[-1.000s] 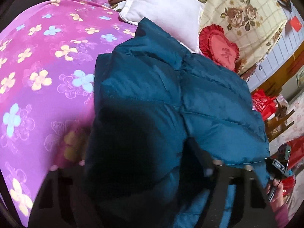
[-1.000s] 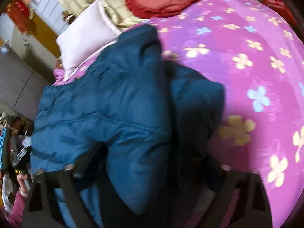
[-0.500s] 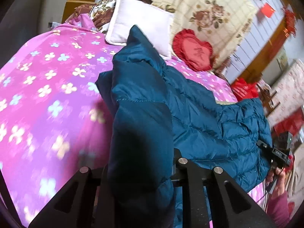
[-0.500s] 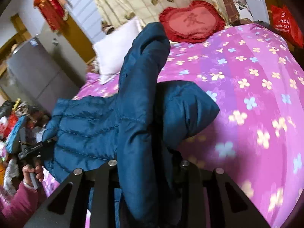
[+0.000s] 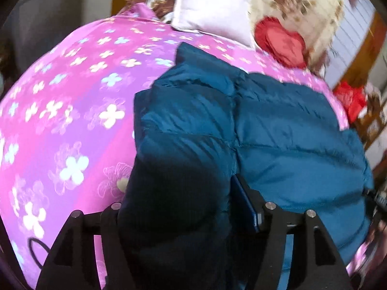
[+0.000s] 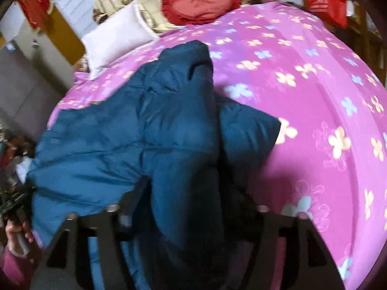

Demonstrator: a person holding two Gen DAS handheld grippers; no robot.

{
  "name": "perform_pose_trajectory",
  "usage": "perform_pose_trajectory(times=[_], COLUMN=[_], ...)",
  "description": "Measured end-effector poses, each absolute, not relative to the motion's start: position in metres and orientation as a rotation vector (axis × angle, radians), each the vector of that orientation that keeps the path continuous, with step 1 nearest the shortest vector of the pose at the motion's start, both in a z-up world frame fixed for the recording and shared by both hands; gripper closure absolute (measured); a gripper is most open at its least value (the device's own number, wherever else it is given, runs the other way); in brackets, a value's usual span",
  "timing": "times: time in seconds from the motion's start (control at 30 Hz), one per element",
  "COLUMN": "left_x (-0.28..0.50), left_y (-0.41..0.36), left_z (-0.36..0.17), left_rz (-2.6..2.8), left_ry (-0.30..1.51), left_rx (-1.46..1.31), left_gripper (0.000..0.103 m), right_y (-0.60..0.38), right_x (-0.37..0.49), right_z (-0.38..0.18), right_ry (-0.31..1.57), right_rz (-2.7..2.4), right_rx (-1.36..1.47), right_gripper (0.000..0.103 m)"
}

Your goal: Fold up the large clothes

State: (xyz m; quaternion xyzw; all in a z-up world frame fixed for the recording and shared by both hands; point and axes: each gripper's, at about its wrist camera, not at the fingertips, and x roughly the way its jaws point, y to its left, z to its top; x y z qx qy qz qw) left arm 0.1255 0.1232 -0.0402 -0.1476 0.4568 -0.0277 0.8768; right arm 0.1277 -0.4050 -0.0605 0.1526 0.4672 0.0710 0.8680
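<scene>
I am pinching the teal down jacket [image 5: 278,130] in both grippers, left gripper [image 5: 183,207] and right gripper [image 6: 191,207]. Its long axis is running from the bottom centre toward the upper middle of each frame, nearer neither hand.

The jacket [image 5: 278,125] lies on the bedspread [image 5: 72,111], filling the centre and right of the left wrist frame, with bare bedspread to its left. A fold of it sits between the fingers of the left gripper [image 5: 183,217] at the bottom edge. Behind the jacket, at the top, a pillow [image 5: 212,17] lies left of a cushion [image 5: 283,43].

In the right wrist frame the jacket [image 6: 135,140] covers the centre and left, bedspread [image 6: 314,91] to its right. The right gripper [image 6: 188,217] at the bottom has jacket between its fingers. The pillow [image 6: 116,38] sits upper left, the cushion [image 6: 200,2] top centre.
</scene>
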Motion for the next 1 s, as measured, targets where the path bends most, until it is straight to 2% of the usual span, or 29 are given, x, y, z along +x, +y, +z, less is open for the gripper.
perform_pose_trajectory(times=[0.1, 0.23, 0.4, 0.43, 0.47, 0.53, 0.8, 1.0], left_x=[0.111, 0.076, 0.045, 0.036, 0.030, 0.018, -0.005, -0.013], left_y=[0.134, 0.132, 0.111, 0.104, 0.099, 0.085, 0.036, 0.021], left_z=[-0.028, 0.012, 0.042, 0.046, 0.047, 0.048, 0.038, 0.031], left_rz=[-0.018, 0.087, 0.106, 0.103, 0.101, 0.094, 0.071, 0.051], left_ry=[0.942, 0.801, 0.703, 0.679, 0.664, 0.632, 0.629, 0.655], left_rx=[-0.329, -0.201, -0.108, -0.098, -0.091, -0.078, -0.043, -0.066], left_gripper=[0.056, 0.057, 0.057, 0.057, 0.057, 0.057, 0.057, 0.057], right_y=[-0.401, -0.397, -0.380, -0.374, -0.366, -0.345, -0.267, -0.236], right_x=[0.122, 0.096, 0.061, 0.054, 0.049, 0.033, -0.010, -0.034], right_z=[-0.053, -0.025, 0.019, 0.024, 0.029, 0.038, 0.032, 0.024], right_ry=[0.966, 0.928, 0.805, 0.786, 0.769, 0.729, 0.656, 0.613], right_rz=[0.103, 0.051, 0.068, 0.083, 0.098, 0.130, 0.191, 0.182], right_rx=[0.290, 0.233, 0.211, 0.208, 0.205, 0.192, 0.106, 0.062], right_gripper=[0.030, 0.029, 0.024, 0.020, 0.016, 0.014, 0.013, 0.008])
